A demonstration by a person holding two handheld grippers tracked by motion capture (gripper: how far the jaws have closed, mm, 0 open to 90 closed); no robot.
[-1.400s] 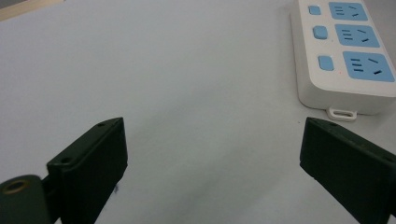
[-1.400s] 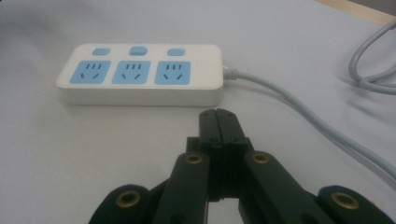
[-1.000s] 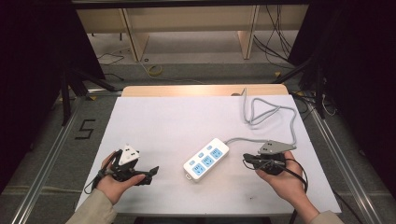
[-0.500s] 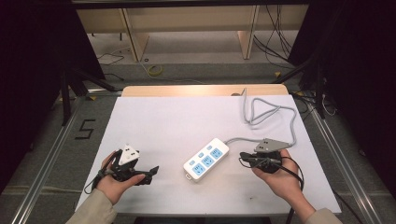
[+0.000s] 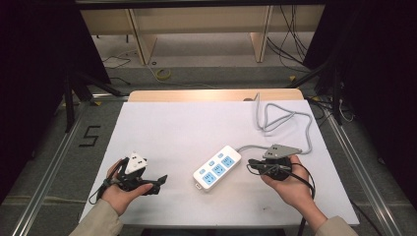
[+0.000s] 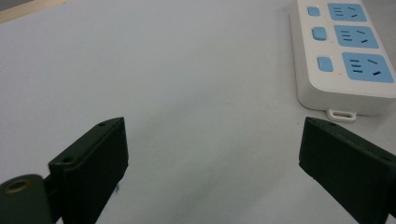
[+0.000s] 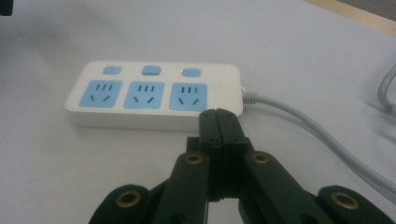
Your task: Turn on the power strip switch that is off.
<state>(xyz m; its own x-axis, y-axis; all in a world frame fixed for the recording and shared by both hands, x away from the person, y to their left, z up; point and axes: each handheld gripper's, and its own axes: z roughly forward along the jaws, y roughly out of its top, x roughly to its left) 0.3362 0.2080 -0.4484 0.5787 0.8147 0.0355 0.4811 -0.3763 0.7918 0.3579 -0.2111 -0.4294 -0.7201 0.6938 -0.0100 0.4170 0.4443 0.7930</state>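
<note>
A white power strip [image 5: 218,168] with three blue sockets and three blue buttons lies on the white table top, between my two grippers. Its grey cable [image 5: 275,118] runs off its right end and loops toward the back right. My left gripper [image 5: 156,180] rests at the front left, pointing right toward the strip. Its jaws stand wide open [image 6: 212,140] over bare table, with the power strip [image 6: 343,51] ahead on the right. My right gripper [image 5: 252,163] sits just right of the strip. Its jaws [image 7: 218,116] are shut on nothing, tips close to the power strip [image 7: 154,93] beside the cable's [image 7: 303,126] outlet.
The table top [image 5: 187,128] is a white sheet with a wooden strip along its far edge [image 5: 211,94]. Metal rails run along both sides. Beyond the table stand a wooden shelf frame and loose cables on the floor.
My right gripper has edged slightly left toward the power strip. The left gripper and the strip have stayed put.
</note>
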